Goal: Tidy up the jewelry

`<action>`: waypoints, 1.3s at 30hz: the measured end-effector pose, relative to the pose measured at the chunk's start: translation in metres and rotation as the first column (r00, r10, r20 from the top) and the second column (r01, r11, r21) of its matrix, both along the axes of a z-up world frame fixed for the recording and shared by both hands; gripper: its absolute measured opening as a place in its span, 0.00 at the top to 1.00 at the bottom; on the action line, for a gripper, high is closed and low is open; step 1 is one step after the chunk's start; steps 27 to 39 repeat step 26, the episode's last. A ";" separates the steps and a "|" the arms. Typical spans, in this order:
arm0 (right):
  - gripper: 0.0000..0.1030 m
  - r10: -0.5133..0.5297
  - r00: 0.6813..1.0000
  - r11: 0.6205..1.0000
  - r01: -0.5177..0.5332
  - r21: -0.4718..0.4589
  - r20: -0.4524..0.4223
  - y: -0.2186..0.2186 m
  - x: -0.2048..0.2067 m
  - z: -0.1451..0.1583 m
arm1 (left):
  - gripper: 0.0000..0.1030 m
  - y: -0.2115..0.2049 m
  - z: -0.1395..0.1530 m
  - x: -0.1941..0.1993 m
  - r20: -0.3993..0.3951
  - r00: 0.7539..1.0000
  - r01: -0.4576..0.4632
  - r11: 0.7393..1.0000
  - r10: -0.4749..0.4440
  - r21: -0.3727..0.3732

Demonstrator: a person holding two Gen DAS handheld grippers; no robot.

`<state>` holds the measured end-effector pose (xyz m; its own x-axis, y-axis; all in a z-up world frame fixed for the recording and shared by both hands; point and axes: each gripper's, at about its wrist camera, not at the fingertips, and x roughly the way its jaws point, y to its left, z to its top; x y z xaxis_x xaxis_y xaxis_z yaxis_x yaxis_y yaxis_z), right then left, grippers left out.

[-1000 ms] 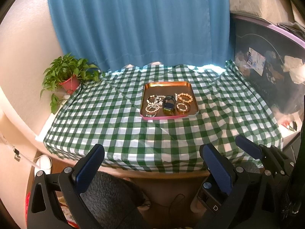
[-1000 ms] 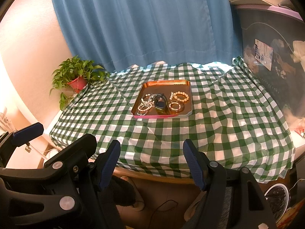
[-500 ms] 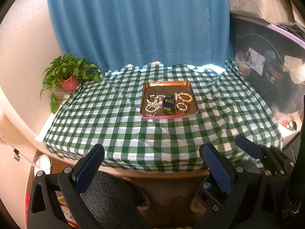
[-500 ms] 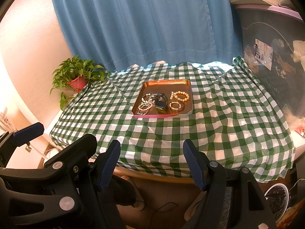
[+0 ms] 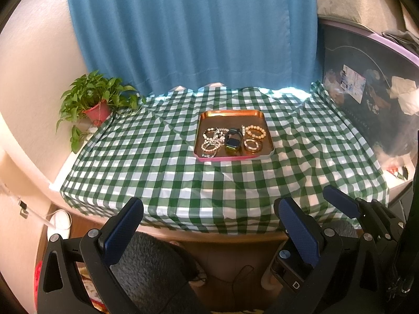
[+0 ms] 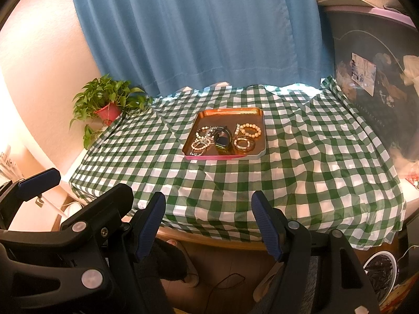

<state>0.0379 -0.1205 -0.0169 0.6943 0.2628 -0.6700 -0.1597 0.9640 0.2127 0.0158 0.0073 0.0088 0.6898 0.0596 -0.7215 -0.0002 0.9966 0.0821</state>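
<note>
A copper tray (image 5: 230, 114) with a pink front edge sits on the green checked tablecloth (image 5: 157, 172); it also shows in the right wrist view (image 6: 227, 111). In it lie several beaded bracelets (image 5: 256, 132), a dark smartwatch (image 5: 233, 141) and a gold bangle (image 5: 253, 145). My left gripper (image 5: 209, 210) is open and empty, below the table's near edge, far from the tray. My right gripper (image 6: 208, 205) is open and empty too, also short of the table. One of its fingers (image 5: 340, 204) shows at the right of the left wrist view.
A potted green plant (image 5: 94, 102) in a red pot stands at the table's far left corner. A blue curtain (image 5: 193, 31) hangs behind the table. A dark cluttered cabinet (image 5: 371, 94) stands on the right. The floor and cables lie below the table edge.
</note>
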 end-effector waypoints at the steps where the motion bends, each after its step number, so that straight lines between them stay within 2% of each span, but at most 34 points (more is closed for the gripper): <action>1: 0.37 -0.001 1.000 1.000 0.001 0.001 0.000 -0.002 0.001 0.000 | 0.00 0.000 0.000 0.000 0.001 1.000 0.001 1.000 -0.001 0.001; 21: 0.37 0.008 1.000 1.000 -0.008 0.012 -0.004 0.015 -0.005 0.002 | 0.00 -0.001 0.000 -0.001 -0.005 1.000 0.000 1.000 0.000 0.002; 39: 0.37 0.010 1.000 1.000 -0.010 0.018 -0.005 0.013 -0.004 0.003 | 0.00 -0.001 0.001 0.001 -0.001 1.000 0.002 1.000 -0.002 0.006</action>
